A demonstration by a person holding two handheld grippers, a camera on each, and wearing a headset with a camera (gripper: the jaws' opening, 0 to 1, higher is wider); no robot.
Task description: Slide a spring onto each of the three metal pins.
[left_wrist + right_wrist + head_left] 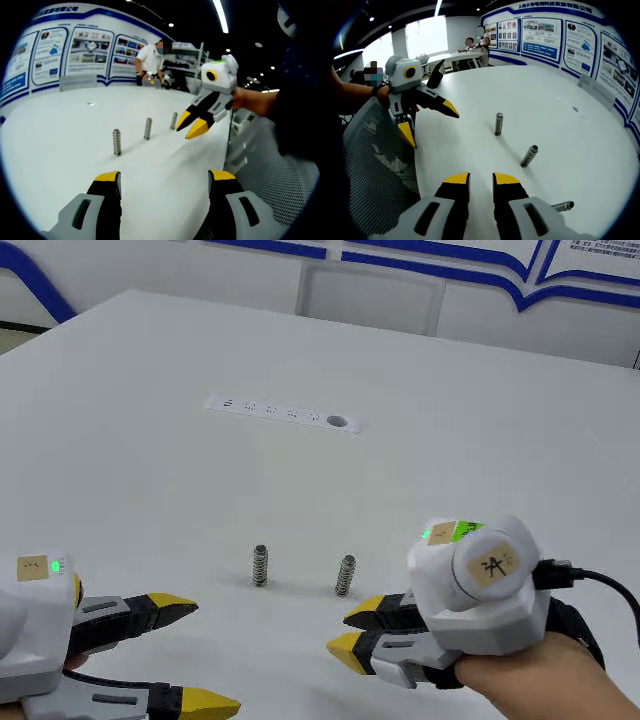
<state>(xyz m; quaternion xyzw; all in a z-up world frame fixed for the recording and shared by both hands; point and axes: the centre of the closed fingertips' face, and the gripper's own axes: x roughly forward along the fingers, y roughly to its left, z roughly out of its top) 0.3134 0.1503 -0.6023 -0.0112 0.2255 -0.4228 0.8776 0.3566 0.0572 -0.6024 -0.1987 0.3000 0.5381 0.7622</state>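
Springs [147, 128] number three; left hand-held gripper [164, 176] gapes empty, right hand-held gripper [481, 177] barely parted, also empty.

3 grey coil springs [148, 128] stand roughly upright in a spaced row, none touching another.

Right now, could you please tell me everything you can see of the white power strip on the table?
The power strip is a long, slim white bar, plastic by its look, lying flat on the white table, its length running left to right in the head view. Small socket slots line its top, and a dark round opening sits at its right end. It lies well beyond the springs, touched by nothing but the table.
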